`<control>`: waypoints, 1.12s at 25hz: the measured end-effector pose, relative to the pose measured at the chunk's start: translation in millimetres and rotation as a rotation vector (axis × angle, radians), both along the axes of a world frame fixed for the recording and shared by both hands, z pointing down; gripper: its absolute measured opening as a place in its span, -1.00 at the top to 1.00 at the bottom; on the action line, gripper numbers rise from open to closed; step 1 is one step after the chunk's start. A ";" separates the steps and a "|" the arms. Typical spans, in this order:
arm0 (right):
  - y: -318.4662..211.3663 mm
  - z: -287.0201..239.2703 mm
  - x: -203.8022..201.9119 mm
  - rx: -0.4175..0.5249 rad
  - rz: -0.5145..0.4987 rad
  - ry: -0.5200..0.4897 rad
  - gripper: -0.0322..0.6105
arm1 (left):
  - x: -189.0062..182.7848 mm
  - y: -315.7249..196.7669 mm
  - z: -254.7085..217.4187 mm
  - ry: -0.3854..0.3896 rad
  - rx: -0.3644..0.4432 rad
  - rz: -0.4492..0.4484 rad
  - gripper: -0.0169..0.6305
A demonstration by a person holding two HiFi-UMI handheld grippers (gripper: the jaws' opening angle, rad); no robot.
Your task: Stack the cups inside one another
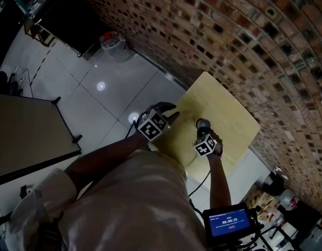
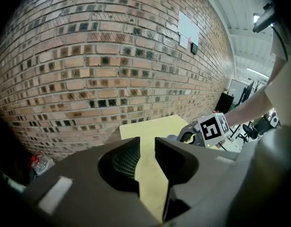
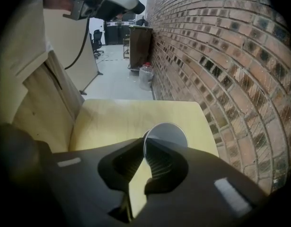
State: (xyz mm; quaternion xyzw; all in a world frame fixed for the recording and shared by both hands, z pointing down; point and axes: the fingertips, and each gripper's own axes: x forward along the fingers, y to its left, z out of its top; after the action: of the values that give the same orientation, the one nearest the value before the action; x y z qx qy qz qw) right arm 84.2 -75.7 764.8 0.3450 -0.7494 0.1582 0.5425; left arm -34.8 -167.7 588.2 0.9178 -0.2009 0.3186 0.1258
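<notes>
A grey cup [image 1: 202,123] is over the middle of the small pale yellow table [image 1: 231,106]. My right gripper [image 1: 204,132] comes down on it from above. In the right gripper view the cup [image 3: 170,134] has its open rim between the jaws, one jaw outside the wall and one inside, and the right gripper [image 3: 144,148] is shut on that wall. My left gripper [image 1: 170,115] hovers at the table's left edge. In its own view the left gripper [image 2: 146,144] is open, with only bare table [image 2: 150,124] in the gap. I see no other cup.
A brick wall [image 1: 244,30] runs along the table's far side. White floor tiles lie to the left, with a dark table [image 1: 24,135] and a bin lined with a clear bag [image 1: 112,42]. A small screen [image 1: 230,223] sits near my right elbow.
</notes>
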 end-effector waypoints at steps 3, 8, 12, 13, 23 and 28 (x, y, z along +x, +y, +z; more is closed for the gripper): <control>-0.1 9.1 -1.3 -0.015 -0.004 0.000 0.85 | -0.3 0.7 0.9 -0.002 -0.002 0.002 0.58; -0.7 18.7 -4.7 -0.033 -0.024 0.008 0.84 | 1.2 0.4 -0.8 0.000 -0.002 0.009 0.59; -1.0 20.3 -7.4 -0.028 -0.029 -0.003 0.71 | 1.4 0.3 1.2 -0.005 -0.004 0.014 0.59; -0.5 19.7 -8.1 -0.027 -0.030 -0.006 0.69 | 1.1 0.2 1.7 -0.006 -0.005 0.015 0.58; 9.9 19.7 -13.9 -0.006 -0.033 0.015 0.73 | -4.0 -1.9 1.9 -0.001 -0.007 0.020 0.59; 8.9 31.4 -10.7 -0.009 0.002 0.036 0.76 | -10.7 -2.3 0.9 0.000 -0.002 0.023 0.59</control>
State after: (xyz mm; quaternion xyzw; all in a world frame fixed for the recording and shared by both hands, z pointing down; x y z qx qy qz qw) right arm 73.5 -66.8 796.1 0.3462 -0.7385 0.1556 0.5573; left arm -45.5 -170.0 589.1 0.9199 -0.1901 0.3204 0.1229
